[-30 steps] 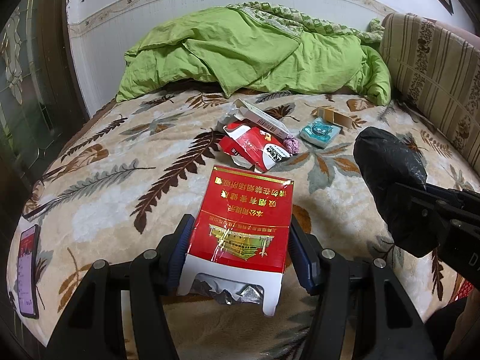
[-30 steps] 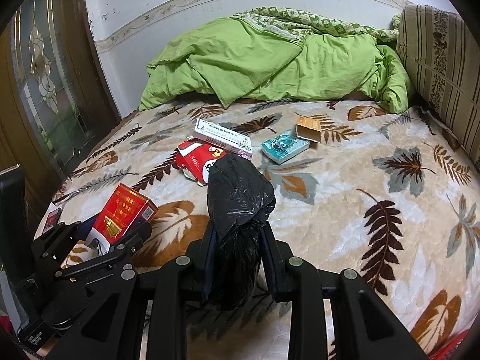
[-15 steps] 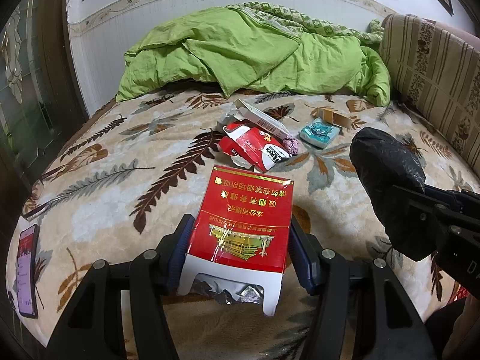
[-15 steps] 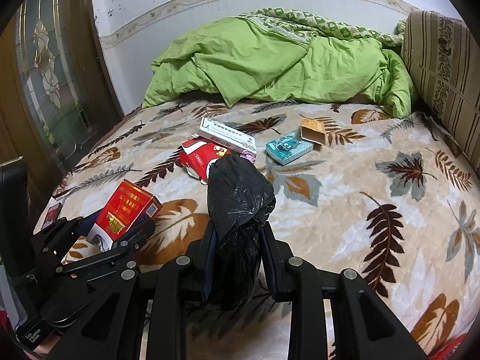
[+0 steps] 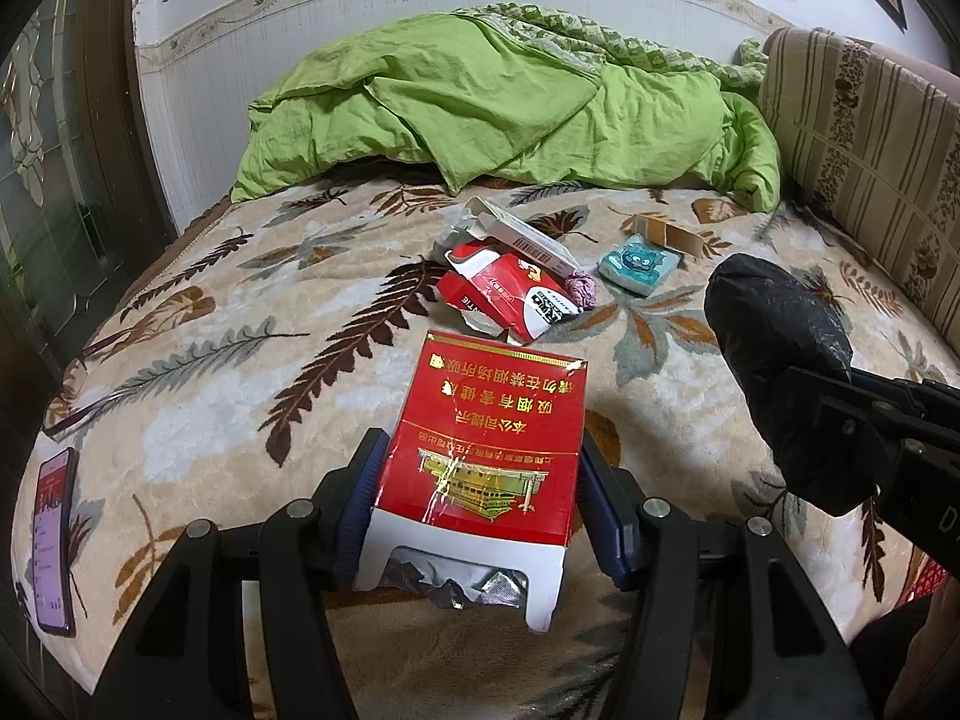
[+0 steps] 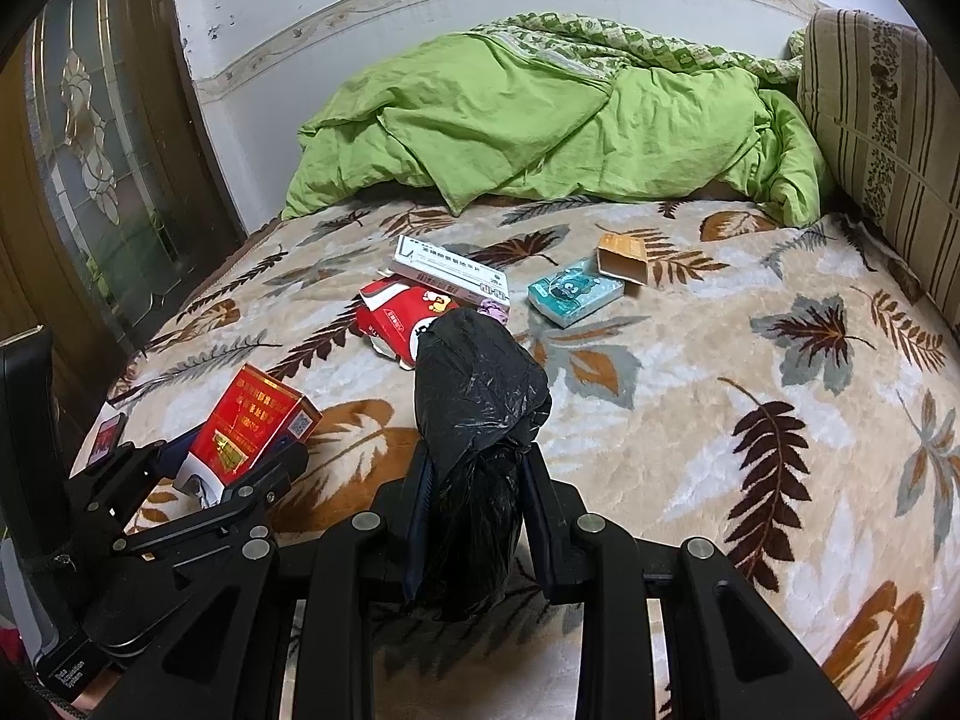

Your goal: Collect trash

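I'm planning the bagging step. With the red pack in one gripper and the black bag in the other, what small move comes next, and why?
Probably bring the left gripper toward the right gripper. Its jaws are clamped on the red cigarette pack, while the black trash bag is pinched bunched with no visible opening, so the bag likely needs opening before the pack goes in.

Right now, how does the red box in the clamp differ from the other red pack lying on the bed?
The red cigarette box is held off the bed between the left gripper fingers; the crumpled red pack lies loose on the blanket. The held box keeps its straight shape, with foil showing at its open near end; the lying pack is torn and squashed. The held one is red and gold, the other red and white. Both look like empty packaging.
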